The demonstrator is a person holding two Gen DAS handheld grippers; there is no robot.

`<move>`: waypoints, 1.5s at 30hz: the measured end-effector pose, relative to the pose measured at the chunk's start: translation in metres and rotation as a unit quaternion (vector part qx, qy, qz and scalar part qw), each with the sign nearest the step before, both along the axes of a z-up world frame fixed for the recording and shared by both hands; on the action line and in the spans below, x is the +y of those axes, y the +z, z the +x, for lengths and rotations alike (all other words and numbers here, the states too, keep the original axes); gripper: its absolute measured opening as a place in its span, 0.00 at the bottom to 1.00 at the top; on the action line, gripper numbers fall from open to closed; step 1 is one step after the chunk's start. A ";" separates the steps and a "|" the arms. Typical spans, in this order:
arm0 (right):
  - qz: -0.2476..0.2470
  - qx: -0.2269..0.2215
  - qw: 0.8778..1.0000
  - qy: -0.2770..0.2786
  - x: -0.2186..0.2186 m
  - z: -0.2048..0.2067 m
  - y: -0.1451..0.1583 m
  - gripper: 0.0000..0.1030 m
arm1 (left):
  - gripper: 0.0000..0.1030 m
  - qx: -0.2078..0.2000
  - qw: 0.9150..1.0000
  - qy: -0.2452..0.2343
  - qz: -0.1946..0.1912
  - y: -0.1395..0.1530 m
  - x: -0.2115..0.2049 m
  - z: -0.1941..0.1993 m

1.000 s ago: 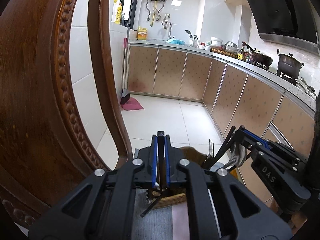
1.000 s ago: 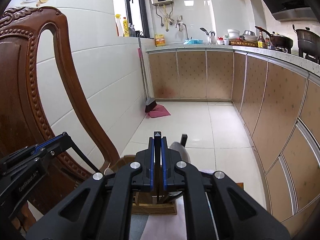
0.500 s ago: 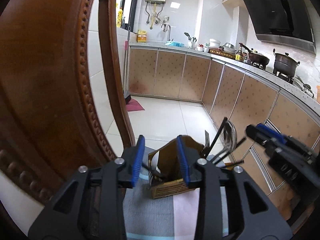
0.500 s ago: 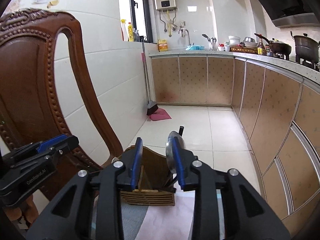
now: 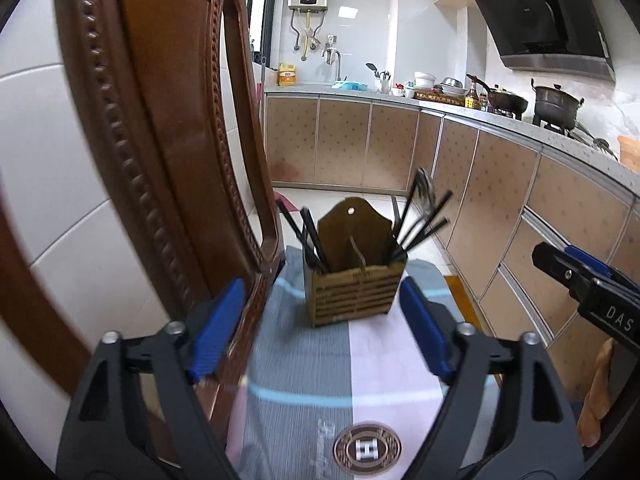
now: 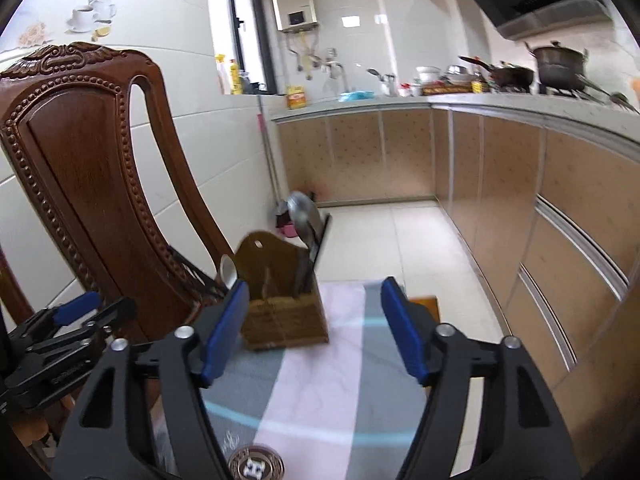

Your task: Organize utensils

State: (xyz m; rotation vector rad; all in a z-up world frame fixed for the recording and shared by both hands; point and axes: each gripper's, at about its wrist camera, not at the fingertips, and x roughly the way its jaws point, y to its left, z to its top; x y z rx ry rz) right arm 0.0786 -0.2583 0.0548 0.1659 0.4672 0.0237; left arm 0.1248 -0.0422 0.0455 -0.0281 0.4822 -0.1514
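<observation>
Striped cloth (image 5: 304, 364) covers the near surface; both the left gripper (image 5: 322, 328) and right gripper (image 6: 314, 330) are wide and empty. Farther, the wooden holder (image 5: 354, 294) keeps leaning utensils (image 5: 420, 220); a careless push could tip it.

left gripper (image 5: 322, 328): jaws spread wide, holding nothing; right gripper (image 6: 314, 328): same, level alongside

Small surface covered by a striped grey, pink and pale-blue cloth (image 5: 320, 380) (image 6: 320, 392) with a round brown emblem near its close edge. A brown slatted wooden utensil holder (image 5: 354, 294) (image 6: 284, 320) stands directly on the cloth toward its far end, upright.
</observation>
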 end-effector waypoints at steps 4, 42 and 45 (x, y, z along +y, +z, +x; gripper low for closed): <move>-0.015 0.010 1.000 -0.025 -0.002 -0.032 -0.008 0.83 | 0.91 -0.009 1.000 0.003 0.007 0.000 -0.003 -0.037; -0.109 -0.036 0.988 -0.102 0.038 -0.180 0.017 0.97 | 0.96 -0.046 0.998 0.004 0.048 0.032 -0.013 -0.170; -0.110 -0.037 0.988 -0.101 0.040 -0.180 0.016 0.97 | 0.96 -0.044 0.998 0.007 0.051 0.032 -0.013 -0.169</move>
